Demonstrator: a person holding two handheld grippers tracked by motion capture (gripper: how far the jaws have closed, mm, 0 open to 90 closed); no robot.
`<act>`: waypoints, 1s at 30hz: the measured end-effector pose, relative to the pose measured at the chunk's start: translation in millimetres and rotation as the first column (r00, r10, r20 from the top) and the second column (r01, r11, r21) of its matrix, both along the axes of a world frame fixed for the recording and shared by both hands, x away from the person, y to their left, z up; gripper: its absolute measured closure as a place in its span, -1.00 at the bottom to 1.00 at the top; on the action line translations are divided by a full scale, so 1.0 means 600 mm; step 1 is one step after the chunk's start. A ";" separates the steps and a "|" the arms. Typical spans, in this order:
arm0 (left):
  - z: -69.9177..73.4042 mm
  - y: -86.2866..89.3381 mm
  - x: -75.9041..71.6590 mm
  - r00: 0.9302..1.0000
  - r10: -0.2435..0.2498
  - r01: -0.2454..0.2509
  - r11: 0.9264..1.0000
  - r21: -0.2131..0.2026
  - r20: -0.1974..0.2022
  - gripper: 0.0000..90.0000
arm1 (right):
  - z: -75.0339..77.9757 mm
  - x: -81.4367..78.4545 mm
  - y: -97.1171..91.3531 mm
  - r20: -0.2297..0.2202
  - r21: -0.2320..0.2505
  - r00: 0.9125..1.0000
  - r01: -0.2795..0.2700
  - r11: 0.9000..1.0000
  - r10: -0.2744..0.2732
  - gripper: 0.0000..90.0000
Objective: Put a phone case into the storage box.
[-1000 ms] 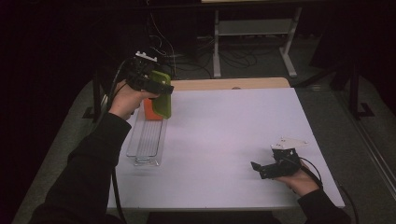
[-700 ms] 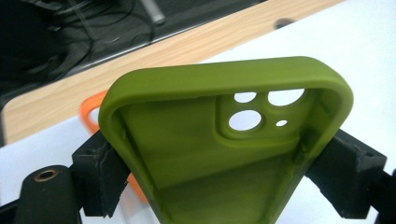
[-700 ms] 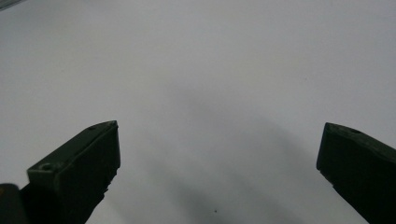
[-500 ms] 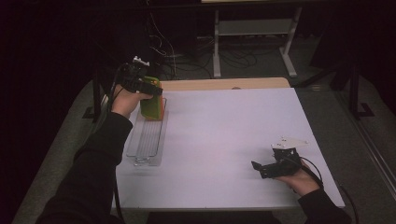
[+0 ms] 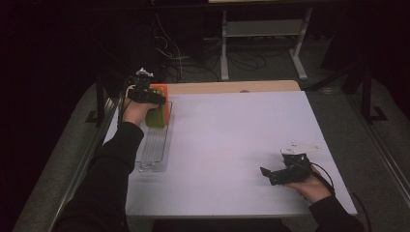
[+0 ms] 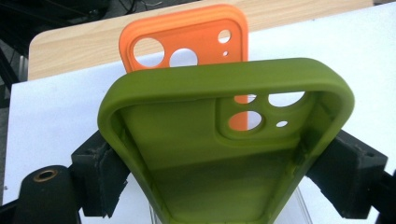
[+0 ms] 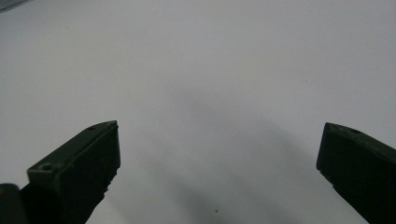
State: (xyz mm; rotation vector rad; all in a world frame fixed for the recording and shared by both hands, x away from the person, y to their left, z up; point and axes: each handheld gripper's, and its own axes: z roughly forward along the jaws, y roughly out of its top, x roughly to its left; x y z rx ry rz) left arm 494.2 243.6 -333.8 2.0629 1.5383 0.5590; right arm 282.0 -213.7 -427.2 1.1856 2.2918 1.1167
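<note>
Left gripper view has the left gripper [image 6: 229, 186] clamped across the green phone case [image 6: 224, 154], poised to slot upright beside the orange case [image 6: 187, 42] in the clear rack [image 5: 154, 150], while the right gripper [image 5: 273, 175] rests apart.

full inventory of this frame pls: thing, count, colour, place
green phone case: 1, olive green, clamped across its sides by the left hand-held gripper, over the far end of the rack
orange phone case: 1, orange, upright just behind the green one at the rack's far end
clear rack: 1, transparent, ribbed, along the table's left edge
table: 1, white top with a wood strip at the far edge
metal frame: 1, pale grey, on the floor beyond the table, with cables beside it
left hand-held gripper: 1, black, far left, shut on the green case
right hand-held gripper: 1, black with a grey plate, near right on the table, jaws open
sleeves: 2, black, from the bottom edge
</note>
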 end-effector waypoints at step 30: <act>-0.041 -0.008 0.022 0.997 0.061 -0.062 0.998 0.018 0.051 -0.72 | 0.002 -0.003 -0.001 0.004 -0.001 1.000 0.003 1.000 -0.003 -1.00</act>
